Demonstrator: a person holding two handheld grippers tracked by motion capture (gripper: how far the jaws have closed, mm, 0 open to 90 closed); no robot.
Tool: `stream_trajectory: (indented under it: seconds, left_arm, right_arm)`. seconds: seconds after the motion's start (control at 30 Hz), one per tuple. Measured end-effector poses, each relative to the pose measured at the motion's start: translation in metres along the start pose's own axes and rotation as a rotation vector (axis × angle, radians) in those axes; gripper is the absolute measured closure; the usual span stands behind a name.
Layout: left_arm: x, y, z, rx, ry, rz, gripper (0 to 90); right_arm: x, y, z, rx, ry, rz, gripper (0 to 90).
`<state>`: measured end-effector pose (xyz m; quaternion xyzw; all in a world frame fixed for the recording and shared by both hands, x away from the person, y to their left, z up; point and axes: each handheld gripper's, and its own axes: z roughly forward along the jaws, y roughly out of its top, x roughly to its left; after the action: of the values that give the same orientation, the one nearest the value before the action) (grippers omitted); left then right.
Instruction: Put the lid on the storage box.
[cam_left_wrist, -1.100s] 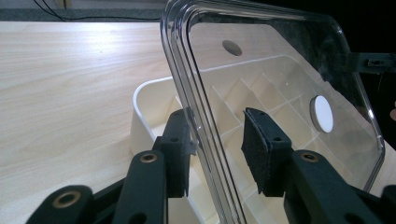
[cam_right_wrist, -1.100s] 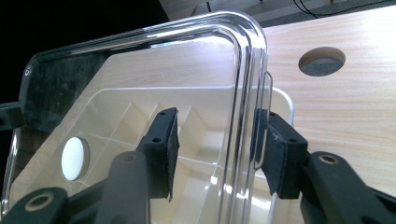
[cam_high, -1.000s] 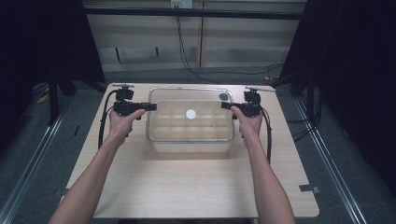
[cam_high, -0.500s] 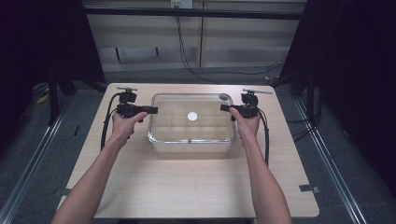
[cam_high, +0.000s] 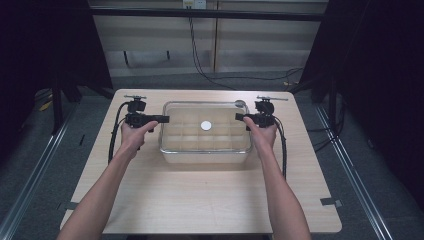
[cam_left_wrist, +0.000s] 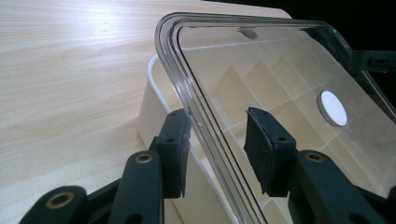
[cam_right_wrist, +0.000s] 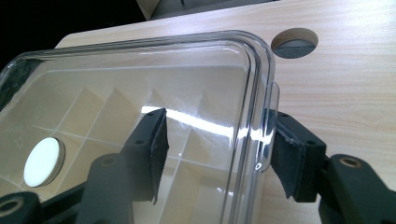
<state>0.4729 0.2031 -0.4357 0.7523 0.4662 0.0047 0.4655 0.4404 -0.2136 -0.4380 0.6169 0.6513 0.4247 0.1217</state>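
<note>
A clear lid (cam_high: 220, 137) with a white disc (cam_high: 206, 125) at its middle lies over a cream box (cam_high: 205, 157) split into several compartments, mid-table. My left gripper (cam_high: 166, 119) reaches in at the lid's left edge. In the left gripper view the lid's rim (cam_left_wrist: 187, 93) runs between the jaws of the left gripper (cam_left_wrist: 217, 140); one pad (cam_left_wrist: 175, 149) lies against it and the other stands off. My right gripper (cam_high: 237, 117) is at the lid's right edge. Its jaws have just been opening, and the rim (cam_right_wrist: 257, 93) sits between the right gripper's (cam_right_wrist: 217, 140) pads with gaps.
The wooden table (cam_high: 200, 200) has bare room in front of the box and at both sides. A round cable hole (cam_high: 240, 104) lies just behind the box's right rear corner. Tape marks (cam_high: 330, 202) sit near the front edges. Cables trail from both grippers.
The lid has come down a little onto the box. Both hands stay at its ends, slightly nearer the person.
</note>
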Motion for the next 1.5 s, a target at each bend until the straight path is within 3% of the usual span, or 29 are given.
stream_trajectory:
  seconds: [0.3, 0.63, 0.73, 0.83, 0.97, 1.07, 1.23, 1.3, 1.5]
  left_arm:
    - [0.004, -0.002, 0.003, 0.004, -0.008, -0.034, 59.5]
    - [0.006, -0.004, 0.008, 0.035, -0.004, -0.036, 55.7]
    - [0.004, -0.004, 0.009, 0.017, 0.041, -0.032, 55.1]
    - [0.007, -0.004, 0.007, 0.037, 0.014, -0.026, 54.2]
    - [0.006, -0.006, 0.007, 0.034, 0.016, -0.03, 51.0]
    - [0.003, -0.007, 0.004, 0.04, 0.029, -0.006, 45.8]
    - [-0.004, -0.006, -0.006, 0.032, 0.036, 0.02, 40.3]
    - [-0.007, -0.007, -0.009, 0.042, 0.052, 0.045, 37.7]
    - [-0.014, -0.014, -0.014, 0.051, 0.06, 0.065, 31.9]
  right_arm:
    - [-0.002, -0.002, 0.006, 0.027, 0.001, 0.005, 39.6]
    - [-0.005, -0.005, 0.008, 0.04, 0.008, 0.003, 39.5]
    - [-0.005, -0.005, 0.009, 0.039, 0.013, 0.015, 39.6]
    - [-0.004, -0.007, 0.01, 0.048, 0.009, 0.015, 38.9]
    - [-0.006, -0.009, 0.009, 0.037, 0.022, 0.005, 38.7]
    - [-0.006, -0.008, 0.005, 0.054, 0.022, -0.009, 36.2]
    - [-0.009, -0.006, -0.009, 0.014, 0.03, -0.006, 32.0]
    - [-0.008, -0.005, -0.015, 0.005, 0.037, -0.017, 31.5]
    - [-0.002, -0.006, -0.031, -0.012, 0.033, -0.068, 30.9]
